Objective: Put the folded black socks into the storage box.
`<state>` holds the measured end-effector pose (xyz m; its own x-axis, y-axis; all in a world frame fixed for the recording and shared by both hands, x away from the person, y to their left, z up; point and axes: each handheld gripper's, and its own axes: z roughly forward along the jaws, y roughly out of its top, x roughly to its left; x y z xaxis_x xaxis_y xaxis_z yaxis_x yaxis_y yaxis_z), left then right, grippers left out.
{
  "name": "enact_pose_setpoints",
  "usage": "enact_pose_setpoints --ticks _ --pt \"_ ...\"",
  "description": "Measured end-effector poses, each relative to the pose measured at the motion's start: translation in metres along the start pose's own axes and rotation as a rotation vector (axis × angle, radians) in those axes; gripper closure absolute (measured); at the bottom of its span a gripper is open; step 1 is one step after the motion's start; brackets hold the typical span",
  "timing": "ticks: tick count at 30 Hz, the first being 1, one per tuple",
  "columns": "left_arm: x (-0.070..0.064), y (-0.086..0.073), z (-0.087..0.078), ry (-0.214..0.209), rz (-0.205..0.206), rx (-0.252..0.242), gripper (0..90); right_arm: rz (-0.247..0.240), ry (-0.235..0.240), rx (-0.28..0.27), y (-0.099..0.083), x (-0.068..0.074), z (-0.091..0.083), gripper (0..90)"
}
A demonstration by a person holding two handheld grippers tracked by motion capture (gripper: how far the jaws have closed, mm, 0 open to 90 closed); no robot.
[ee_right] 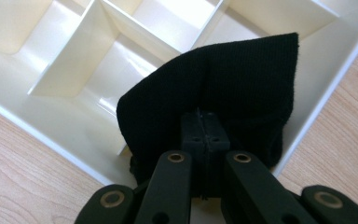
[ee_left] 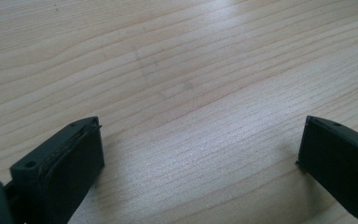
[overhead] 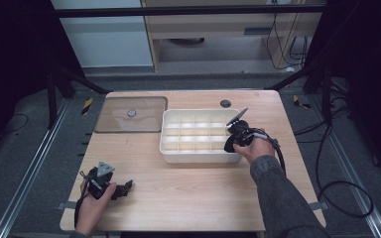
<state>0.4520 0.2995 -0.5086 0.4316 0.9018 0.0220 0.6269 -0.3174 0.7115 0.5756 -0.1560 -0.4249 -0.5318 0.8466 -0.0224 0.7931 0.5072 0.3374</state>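
Fingers of the right gripper [ee_right: 204,122] are pressed together on a black sock [ee_right: 214,93], pinching a fold of its knit low in the right gripper view. From that pinch the sock spreads upward in the frame, its long axis running from lower left to upper right and ending in a corner that points to the upper right. In the high view the sock [overhead: 229,144] hangs dark below the right gripper [overhead: 239,133], right of centre, at the right end of the cream divided tray [overhead: 198,157]. Behind the cloth the tray's [ee_right: 37,135] compartments show, and the sock lies over the ones near its right wall.

The left gripper's [ee_left: 200,154] fingers are spread wide apart with nothing between them, just above the bare wooden worktop [ee_left: 191,70]. In the high view the left gripper [overhead: 110,187] sits at the lower left of the worktop [overhead: 188,193], well apart from the tray. A clear lid [overhead: 131,114] lies just left of the tray.
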Motion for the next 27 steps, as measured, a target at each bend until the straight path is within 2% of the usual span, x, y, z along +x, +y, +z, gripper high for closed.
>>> enact_pose_setpoints --ticks 27 --pt "0.0 0.0 0.0 0.001 0.001 0.001 0.0 0.004 0.008 0.034 0.004 0.003 0.01 90.0"
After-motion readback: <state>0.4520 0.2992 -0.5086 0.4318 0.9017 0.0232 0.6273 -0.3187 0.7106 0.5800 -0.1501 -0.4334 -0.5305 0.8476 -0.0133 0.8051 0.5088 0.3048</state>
